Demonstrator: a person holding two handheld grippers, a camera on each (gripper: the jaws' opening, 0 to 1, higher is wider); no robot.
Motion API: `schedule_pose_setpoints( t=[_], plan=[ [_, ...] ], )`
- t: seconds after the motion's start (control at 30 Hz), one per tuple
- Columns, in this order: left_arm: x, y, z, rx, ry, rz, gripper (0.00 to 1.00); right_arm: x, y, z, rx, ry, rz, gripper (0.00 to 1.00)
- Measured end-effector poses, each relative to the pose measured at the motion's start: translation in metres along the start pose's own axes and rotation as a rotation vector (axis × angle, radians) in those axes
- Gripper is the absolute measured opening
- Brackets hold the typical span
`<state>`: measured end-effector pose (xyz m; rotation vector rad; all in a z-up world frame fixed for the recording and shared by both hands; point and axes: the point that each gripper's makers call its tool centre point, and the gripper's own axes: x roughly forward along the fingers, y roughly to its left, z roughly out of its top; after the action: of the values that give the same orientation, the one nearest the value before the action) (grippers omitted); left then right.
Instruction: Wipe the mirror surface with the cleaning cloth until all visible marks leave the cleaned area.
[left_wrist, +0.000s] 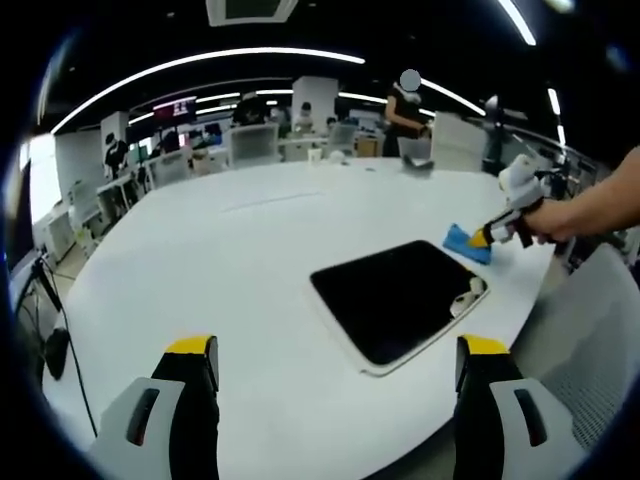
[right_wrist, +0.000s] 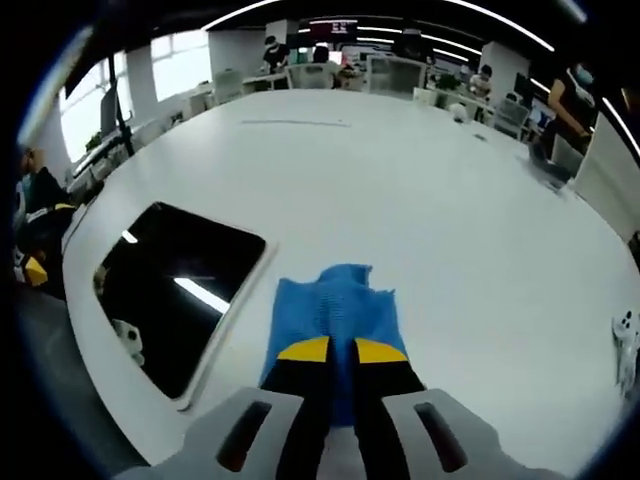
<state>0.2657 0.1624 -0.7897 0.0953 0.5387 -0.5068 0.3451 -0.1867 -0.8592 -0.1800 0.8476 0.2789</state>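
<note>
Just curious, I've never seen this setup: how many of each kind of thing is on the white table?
Mirror: 1
Blue cloth: 1, pinched by the right gripper
Total: 2, on the table

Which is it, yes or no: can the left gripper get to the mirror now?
Probably yes. The left gripper is open, with bare table between it and the mirror; the right gripper holds the cloth past the far corner.

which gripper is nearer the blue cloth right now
Right. The right gripper is shut on the blue cloth beside the mirror; the left gripper is open, across the mirror from it.
</note>
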Motion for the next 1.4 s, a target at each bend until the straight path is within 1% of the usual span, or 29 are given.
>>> schedule_pose_setpoints(
  t=[0.17, 0.3, 0.37, 0.43, 0.53, 0.6, 0.77, 0.83, 1.1, 1.2, 1.27, 1.4],
  plan=[
    [0.001, -0.004, -0.002, 0.009, 0.015, -0.017, 0.99, 0.001, -0.002, 0.000, 0.069, 0.021, -0.008, 0.02],
    [0.001, -0.003, -0.003, 0.003, 0.016, -0.013, 0.99, -0.001, -0.004, 0.002, 0.091, 0.026, -0.018, 0.01],
    [0.001, -0.004, -0.003, 0.002, 0.013, -0.018, 0.99, -0.004, -0.007, 0.005, 0.105, 0.025, -0.023, 0.01],
    [0.001, -0.004, -0.003, 0.006, 0.013, -0.020, 0.99, -0.008, -0.008, 0.006, 0.137, 0.031, -0.017, 0.01],
    [0.001, -0.003, -0.003, -0.010, 0.013, -0.018, 0.99, -0.014, -0.011, 0.010, 0.157, 0.027, -0.025, 0.01],
    [0.000, -0.003, -0.003, -0.007, 0.012, -0.018, 0.99, -0.016, -0.012, 0.009, 0.170, 0.035, -0.021, 0.01],
    [0.000, -0.003, -0.002, 0.011, 0.004, -0.017, 0.99, -0.017, -0.017, 0.013, 0.213, 0.028, -0.025, 0.01],
    [0.000, -0.002, -0.005, 0.018, 0.022, -0.013, 0.99, -0.020, -0.018, 0.013, 0.238, 0.035, -0.030, 0.01],
    [0.001, -0.002, -0.004, 0.015, 0.014, -0.018, 0.99, -0.025, -0.021, 0.010, 0.258, 0.042, -0.049, 0.01],
    [0.001, -0.003, -0.004, 0.013, 0.014, -0.024, 0.99, -0.027, -0.019, 0.010, 0.271, 0.042, -0.042, 0.01],
    [0.001, -0.004, -0.004, 0.015, 0.013, -0.028, 0.99, -0.028, -0.016, 0.010, 0.270, 0.043, -0.038, 0.01],
    [0.001, -0.004, -0.003, 0.010, 0.011, -0.031, 0.99, -0.028, -0.012, 0.012, 0.240, 0.039, -0.047, 0.01]
  ],
)
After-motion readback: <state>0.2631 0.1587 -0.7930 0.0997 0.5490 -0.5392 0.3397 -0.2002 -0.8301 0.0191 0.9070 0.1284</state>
